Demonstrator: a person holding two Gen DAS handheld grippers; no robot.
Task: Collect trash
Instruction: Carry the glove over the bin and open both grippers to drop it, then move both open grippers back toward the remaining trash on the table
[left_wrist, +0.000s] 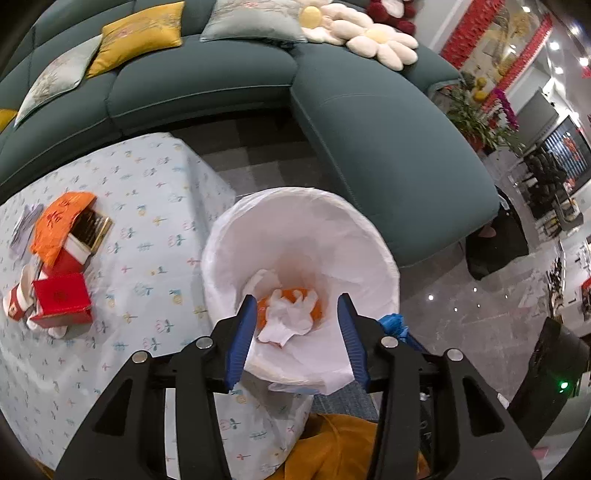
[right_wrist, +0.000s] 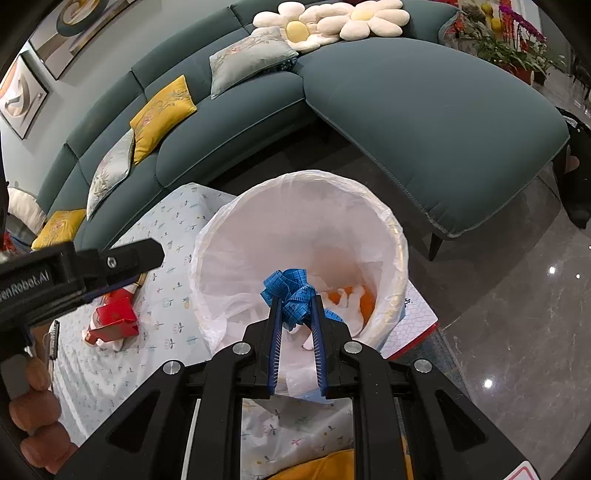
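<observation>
A bin lined with a white bag (left_wrist: 303, 221) (right_wrist: 295, 206) stands at the table's corner. Crumpled white paper and orange scraps (left_wrist: 291, 314) (right_wrist: 354, 299) lie at its bottom. My left gripper (left_wrist: 297, 306) is open and empty over the bin's near rim. My right gripper (right_wrist: 295, 301) is shut on a bunched blue measuring tape (right_wrist: 290, 288) and holds it above the bin's opening. The tape also shows at the right of the left wrist view (left_wrist: 393, 325). Red boxes and an orange wrapper (left_wrist: 62, 258) (right_wrist: 114, 317) lie on the table.
The table has a pale flowered cloth (left_wrist: 140, 206) (right_wrist: 170, 295). A teal sofa with cushions (left_wrist: 388, 147) (right_wrist: 424, 110) curves behind the bin. Grey glossy floor (right_wrist: 517, 314) lies to the right. An orange cloth (left_wrist: 332, 443) lies below the grippers.
</observation>
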